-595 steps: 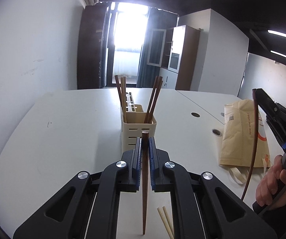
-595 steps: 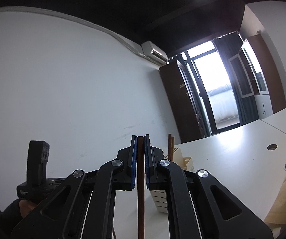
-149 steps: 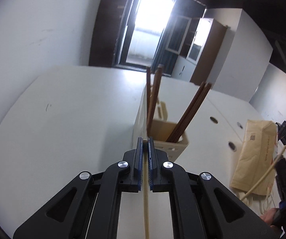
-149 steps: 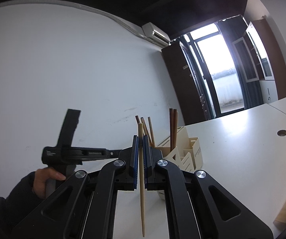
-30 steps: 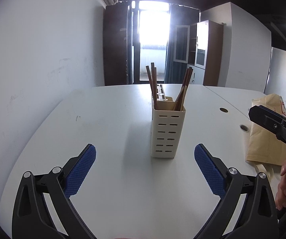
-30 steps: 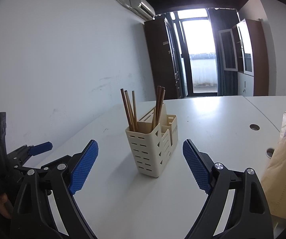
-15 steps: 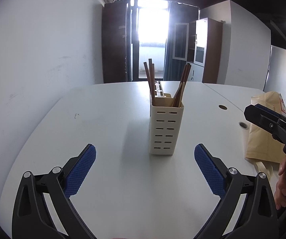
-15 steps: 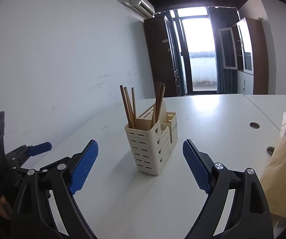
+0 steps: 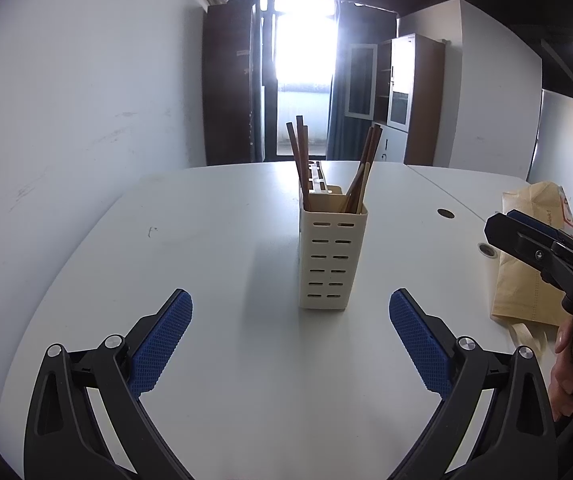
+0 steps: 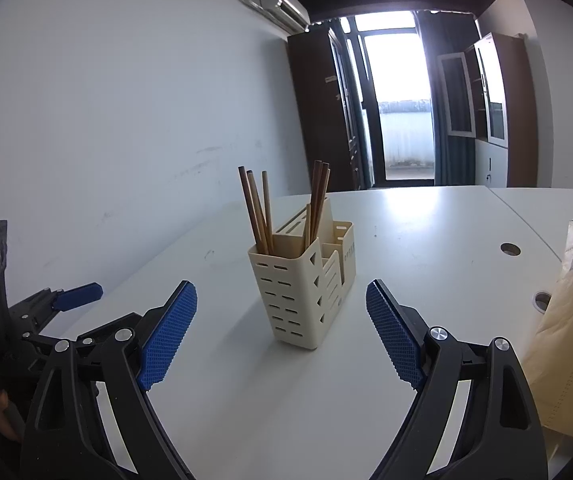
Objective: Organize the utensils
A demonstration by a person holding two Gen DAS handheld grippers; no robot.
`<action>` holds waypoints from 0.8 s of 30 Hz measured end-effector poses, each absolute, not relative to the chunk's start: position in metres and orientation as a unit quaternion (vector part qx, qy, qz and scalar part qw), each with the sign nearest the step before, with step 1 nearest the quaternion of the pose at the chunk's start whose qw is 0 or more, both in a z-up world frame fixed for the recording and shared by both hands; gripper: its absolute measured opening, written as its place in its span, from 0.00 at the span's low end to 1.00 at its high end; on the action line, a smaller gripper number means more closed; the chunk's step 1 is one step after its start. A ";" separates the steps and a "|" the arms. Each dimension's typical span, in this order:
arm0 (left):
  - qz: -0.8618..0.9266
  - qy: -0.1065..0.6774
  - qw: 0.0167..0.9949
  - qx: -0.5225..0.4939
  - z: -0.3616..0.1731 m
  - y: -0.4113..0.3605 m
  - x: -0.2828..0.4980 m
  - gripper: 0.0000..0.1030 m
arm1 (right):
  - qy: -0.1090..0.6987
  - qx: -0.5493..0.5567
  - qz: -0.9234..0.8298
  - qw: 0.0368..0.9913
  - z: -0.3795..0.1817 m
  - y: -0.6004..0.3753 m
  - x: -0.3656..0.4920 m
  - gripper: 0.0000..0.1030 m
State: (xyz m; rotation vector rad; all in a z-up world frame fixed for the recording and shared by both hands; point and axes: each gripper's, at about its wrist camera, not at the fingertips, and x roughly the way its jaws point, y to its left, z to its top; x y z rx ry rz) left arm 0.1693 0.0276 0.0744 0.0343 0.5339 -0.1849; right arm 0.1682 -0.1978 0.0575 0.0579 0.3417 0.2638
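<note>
A cream slotted utensil holder (image 9: 333, 258) (image 10: 302, 290) stands upright on the white table (image 9: 214, 240), with several brown and pale chopsticks (image 9: 300, 160) (image 10: 256, 212) leaning inside it. My left gripper (image 9: 290, 312) is open and empty, its blue pads wide apart, a short way in front of the holder. My right gripper (image 10: 282, 308) is open and empty too, facing the holder from the other side. In the left wrist view the right gripper (image 9: 542, 248) shows at the right edge, held by a hand (image 9: 570, 376). The left gripper (image 10: 62, 300) shows at the left of the right wrist view.
A brown padded envelope (image 9: 534, 256) (image 10: 570, 320) lies on the table's right side, beside two round cable holes (image 10: 510, 249). A white wall (image 10: 126, 120) runs close along the left. Cabinets and a bright glass door (image 9: 302, 84) stand behind the table.
Over the last second the holder has drifted slightly in both views; both grippers stay open and empty. Five seconds ago each was shut on a pale chopstick; none is held now.
</note>
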 end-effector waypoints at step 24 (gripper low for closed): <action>-0.086 0.275 0.957 0.024 0.071 0.020 0.167 0.94 | 0.177 0.032 0.132 0.975 0.053 -0.198 0.173 0.85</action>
